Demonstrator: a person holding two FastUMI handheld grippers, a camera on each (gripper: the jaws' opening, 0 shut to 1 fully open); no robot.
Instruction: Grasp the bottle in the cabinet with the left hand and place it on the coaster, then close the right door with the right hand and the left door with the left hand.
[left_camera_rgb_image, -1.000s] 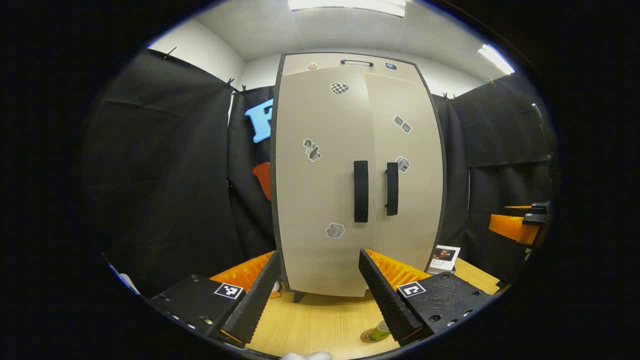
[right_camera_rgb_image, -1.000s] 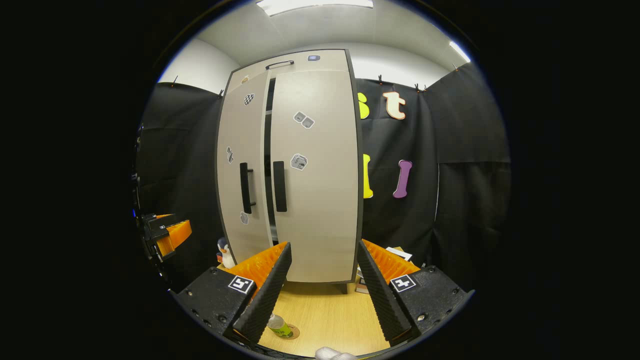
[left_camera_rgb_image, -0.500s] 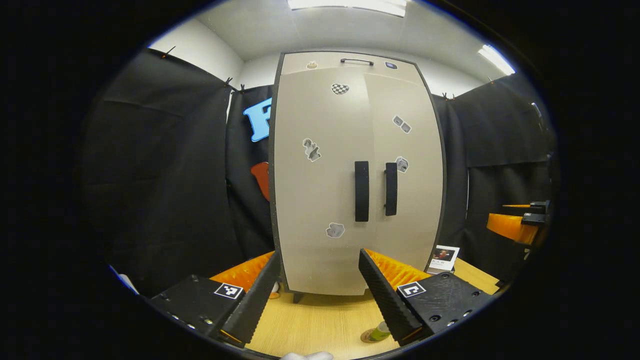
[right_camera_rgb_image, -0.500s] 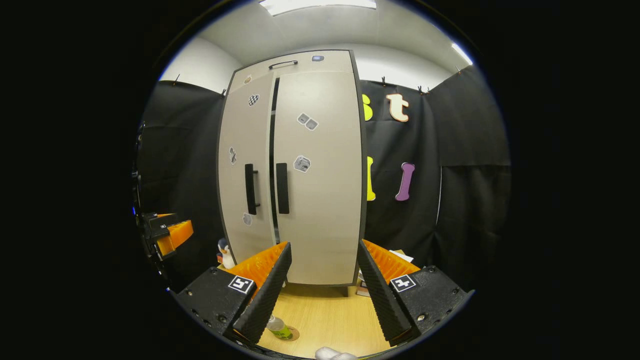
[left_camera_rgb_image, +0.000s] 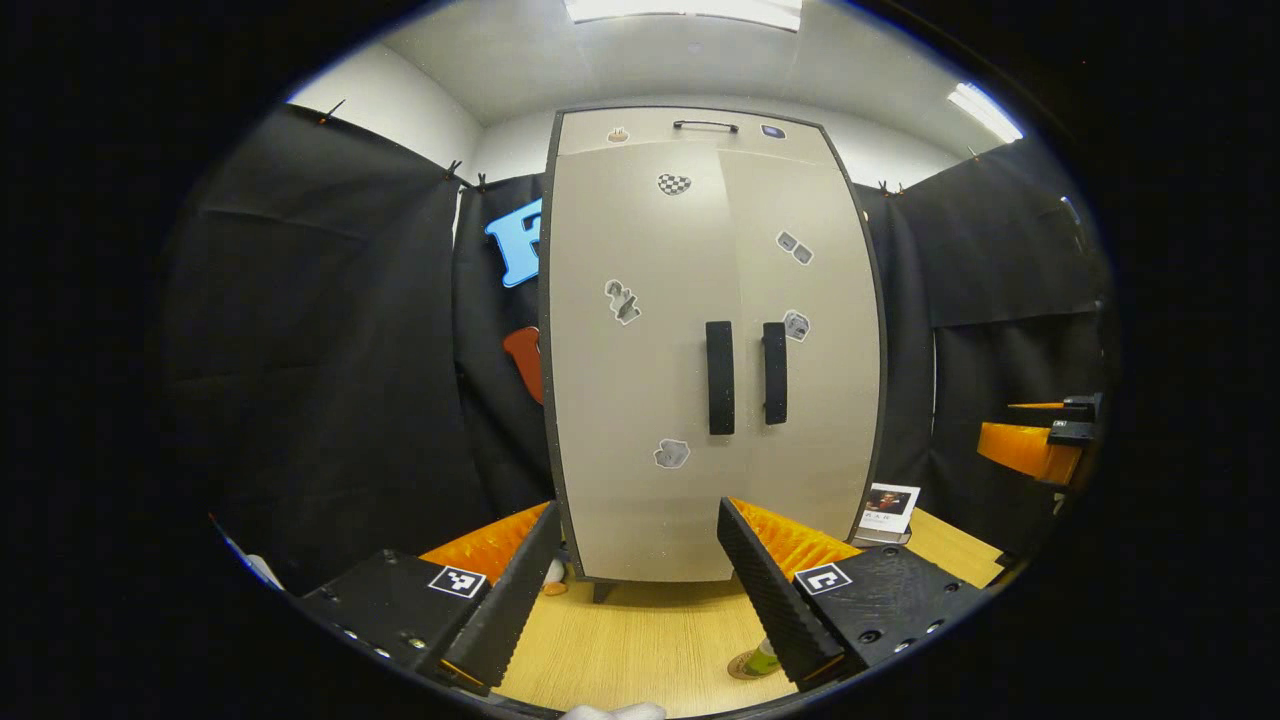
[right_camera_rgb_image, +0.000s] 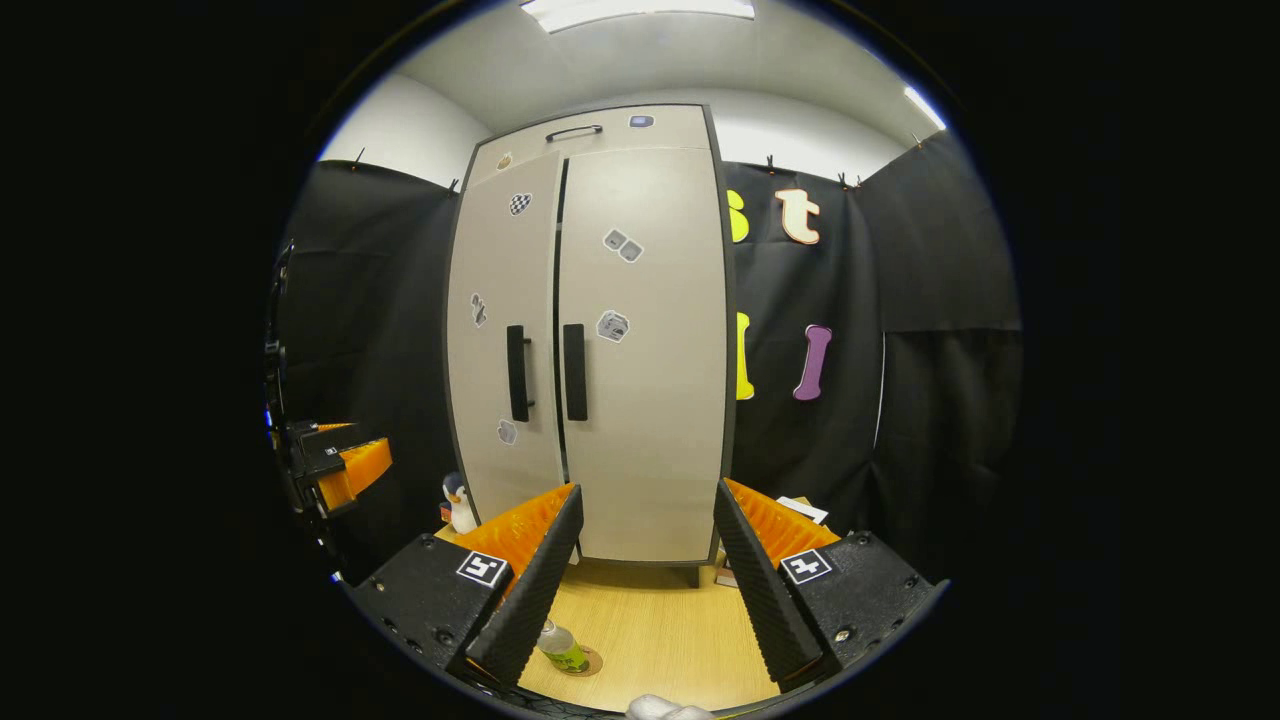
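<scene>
The beige cabinet (left_camera_rgb_image: 700, 300) stands ahead on the wooden table. Its left door (left_camera_rgb_image: 640, 350) and right door (left_camera_rgb_image: 815, 350) lie flush, their black handles (left_camera_rgb_image: 720, 378) side by side. In the right gripper view a thin dark seam runs between the left door (right_camera_rgb_image: 505, 340) and the right door (right_camera_rgb_image: 645, 340). The green-labelled bottle (right_camera_rgb_image: 562, 648) stands on the round coaster (right_camera_rgb_image: 590, 662) at the table's front, and the bottle (left_camera_rgb_image: 760, 660) is partly hidden behind a finger. My left gripper (left_camera_rgb_image: 640, 590) and my right gripper (right_camera_rgb_image: 645, 590) are both open and empty, short of the cabinet.
A penguin figure (right_camera_rgb_image: 458, 500) stands left of the cabinet's foot. A framed photo card (left_camera_rgb_image: 885, 508) and flat papers (right_camera_rgb_image: 800, 510) lie to its right. The other gripper shows at the side in each view, the right one (left_camera_rgb_image: 1035, 445) and the left one (right_camera_rgb_image: 340, 465).
The gap between the doors has narrowed to a thin seam as the left door swung shut. Both grippers have drawn back a little from the cabinet.
</scene>
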